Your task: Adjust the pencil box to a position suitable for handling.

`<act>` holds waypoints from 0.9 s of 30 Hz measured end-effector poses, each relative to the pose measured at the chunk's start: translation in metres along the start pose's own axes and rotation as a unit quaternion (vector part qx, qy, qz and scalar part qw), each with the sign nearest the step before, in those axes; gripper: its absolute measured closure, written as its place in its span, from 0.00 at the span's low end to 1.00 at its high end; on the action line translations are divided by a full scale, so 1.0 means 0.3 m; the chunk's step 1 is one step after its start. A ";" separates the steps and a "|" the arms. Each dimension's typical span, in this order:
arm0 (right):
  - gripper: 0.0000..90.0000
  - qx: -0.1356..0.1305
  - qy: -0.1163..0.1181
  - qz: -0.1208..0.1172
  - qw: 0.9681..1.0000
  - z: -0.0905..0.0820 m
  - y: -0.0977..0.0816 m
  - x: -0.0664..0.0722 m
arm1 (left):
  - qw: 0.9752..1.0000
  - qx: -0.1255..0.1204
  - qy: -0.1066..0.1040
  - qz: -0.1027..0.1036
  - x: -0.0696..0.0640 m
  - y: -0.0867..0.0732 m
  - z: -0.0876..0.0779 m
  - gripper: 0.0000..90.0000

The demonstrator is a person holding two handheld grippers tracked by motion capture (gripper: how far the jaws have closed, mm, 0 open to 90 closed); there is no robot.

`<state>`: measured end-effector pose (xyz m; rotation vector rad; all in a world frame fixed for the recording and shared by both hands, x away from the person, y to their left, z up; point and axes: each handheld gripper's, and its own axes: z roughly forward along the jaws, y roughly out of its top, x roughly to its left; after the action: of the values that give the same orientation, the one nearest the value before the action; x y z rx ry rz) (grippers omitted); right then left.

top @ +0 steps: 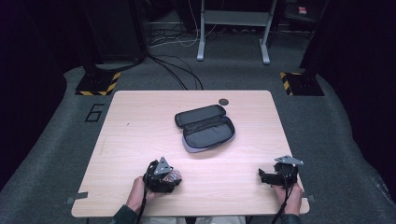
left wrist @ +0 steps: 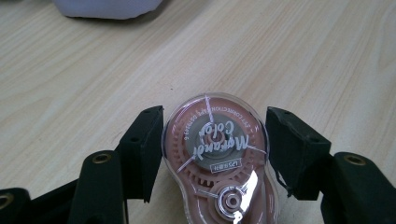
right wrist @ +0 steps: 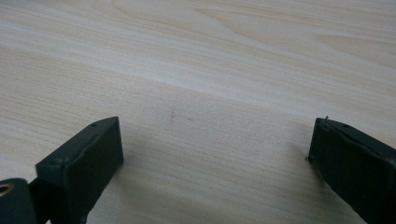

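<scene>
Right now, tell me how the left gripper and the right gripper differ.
The left gripper is shut on a pink correction tape dispenser; the right gripper holds nothing. The left's jaws stand narrow against the dispenser's sides; the right's stand wide apart over bare table. Both have black jaws and sit low near the table's near edge.

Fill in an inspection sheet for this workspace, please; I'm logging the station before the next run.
Surface: light wooden table, flat, bare grain around the items.
Job's things: pink correction tape dispenser between the left tool's pads; open dark pencil case lying mid-table, nothing visible inside.
Clutter: small dark round disc near the far edge.
Grippers: left tool shut on the dispenser, pads on both its sides; right tool open over bare wood, nothing between the jaws.
Cables: loose cables on the floor beyond the table.
Surroundings: grey carpet, hazard-striped stand bases, a grey metal frame behind.
</scene>
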<state>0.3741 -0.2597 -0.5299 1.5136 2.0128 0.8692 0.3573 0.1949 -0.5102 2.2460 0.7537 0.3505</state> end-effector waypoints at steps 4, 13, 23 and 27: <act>0.03 0.000 0.000 0.000 1.000 0.000 0.000 0.000 | 1.000 0.011 -0.001 0.006 -0.002 0.000 0.008 0.44; 0.03 0.000 0.000 0.000 1.000 0.000 0.000 0.000 | 1.000 0.013 -0.010 0.004 0.001 -0.012 0.027 0.43; 0.03 0.000 0.000 -0.003 1.000 0.000 -0.001 0.000 | 1.000 -0.008 -0.003 -0.012 0.018 -0.018 -0.006 0.19; 0.03 -0.001 0.000 0.000 1.000 0.000 0.000 0.001 | 0.999 -0.027 0.015 -0.033 0.046 -0.032 -0.059 0.12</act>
<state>0.3740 -0.2594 -0.5299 1.5133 2.0112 0.8704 0.3563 0.2186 -0.5044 2.1644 0.8226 0.3678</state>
